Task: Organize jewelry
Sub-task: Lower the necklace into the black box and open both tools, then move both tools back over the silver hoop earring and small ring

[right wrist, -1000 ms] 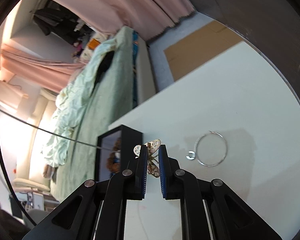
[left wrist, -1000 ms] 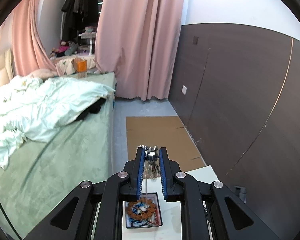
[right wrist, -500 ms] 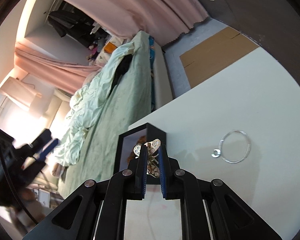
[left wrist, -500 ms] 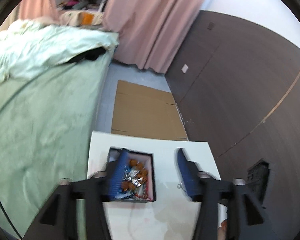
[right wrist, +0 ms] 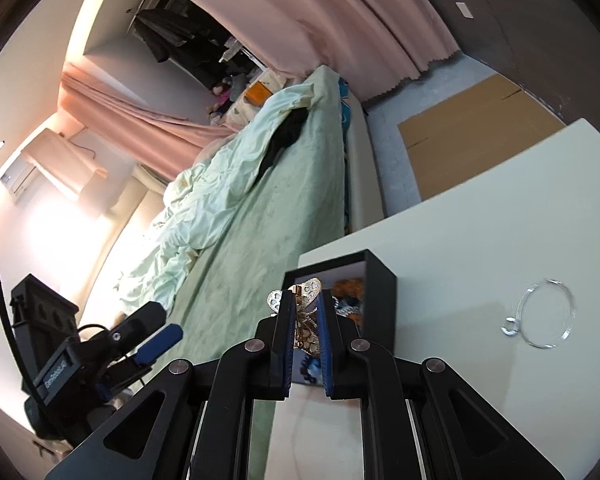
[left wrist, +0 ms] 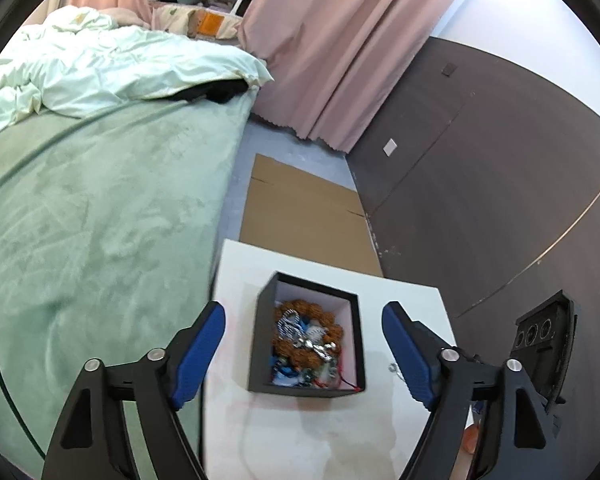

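A black open box (left wrist: 262,344) with a white inside stands on the white table (left wrist: 300,432); brown beads (left wrist: 300,308) and a silver piece (left wrist: 300,334) lie in it. My left gripper (left wrist: 304,344) hangs over the box, its jaws opening wide, nothing between the blue pads. In the right wrist view my right gripper (right wrist: 305,308) is shut on a gold butterfly hair clip (right wrist: 309,312), just in front of the box (right wrist: 378,284). A thin silver hoop (right wrist: 546,312) lies on the table to the right. The left gripper (right wrist: 156,342) shows at lower left.
A bed with a green cover (left wrist: 80,220) and a pale quilt (left wrist: 100,64) runs along the table's left side. Flat cardboard (left wrist: 304,216) lies on the floor beyond the table. A dark wall panel (left wrist: 480,168) stands to the right, pink curtains (left wrist: 332,40) behind.
My left gripper let go of the silver piece into the box, opened wide and sank toward it. My right gripper, still shut on the clip, moved left up to the box.
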`<action>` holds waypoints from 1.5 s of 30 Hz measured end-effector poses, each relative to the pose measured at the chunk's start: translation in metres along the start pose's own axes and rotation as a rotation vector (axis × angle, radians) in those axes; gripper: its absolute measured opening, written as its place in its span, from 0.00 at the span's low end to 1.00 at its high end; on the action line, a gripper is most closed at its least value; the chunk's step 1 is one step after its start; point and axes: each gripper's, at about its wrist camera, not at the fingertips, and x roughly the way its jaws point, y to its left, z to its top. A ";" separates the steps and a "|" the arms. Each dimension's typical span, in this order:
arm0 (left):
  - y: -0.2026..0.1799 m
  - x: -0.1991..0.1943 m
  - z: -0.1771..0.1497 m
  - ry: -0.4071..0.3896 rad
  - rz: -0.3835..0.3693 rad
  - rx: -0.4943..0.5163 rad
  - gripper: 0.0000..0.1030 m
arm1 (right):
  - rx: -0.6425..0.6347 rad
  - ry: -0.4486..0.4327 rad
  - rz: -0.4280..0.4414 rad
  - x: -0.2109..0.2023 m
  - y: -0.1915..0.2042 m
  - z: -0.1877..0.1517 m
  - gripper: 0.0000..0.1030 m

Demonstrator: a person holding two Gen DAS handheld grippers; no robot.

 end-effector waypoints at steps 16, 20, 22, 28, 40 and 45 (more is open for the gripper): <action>-0.003 0.015 -0.009 0.000 0.018 0.018 0.81 | -0.062 0.009 -0.137 -0.010 -0.004 0.001 0.67; -0.024 0.028 -0.018 0.025 -0.009 0.065 0.82 | -0.030 -0.007 -0.164 -0.042 -0.019 0.001 0.67; -0.036 0.034 -0.024 0.042 -0.020 0.095 0.82 | -0.016 -0.021 -0.184 -0.055 -0.026 0.000 0.68; -0.069 0.042 -0.040 0.055 -0.049 0.165 0.84 | 0.069 -0.050 -0.193 -0.096 -0.048 0.000 0.77; -0.106 0.055 -0.066 0.113 -0.077 0.236 0.84 | 0.140 -0.079 -0.260 -0.138 -0.076 -0.003 0.91; -0.118 0.059 -0.073 0.114 -0.068 0.247 0.84 | 0.135 -0.070 -0.332 -0.151 -0.087 -0.004 0.91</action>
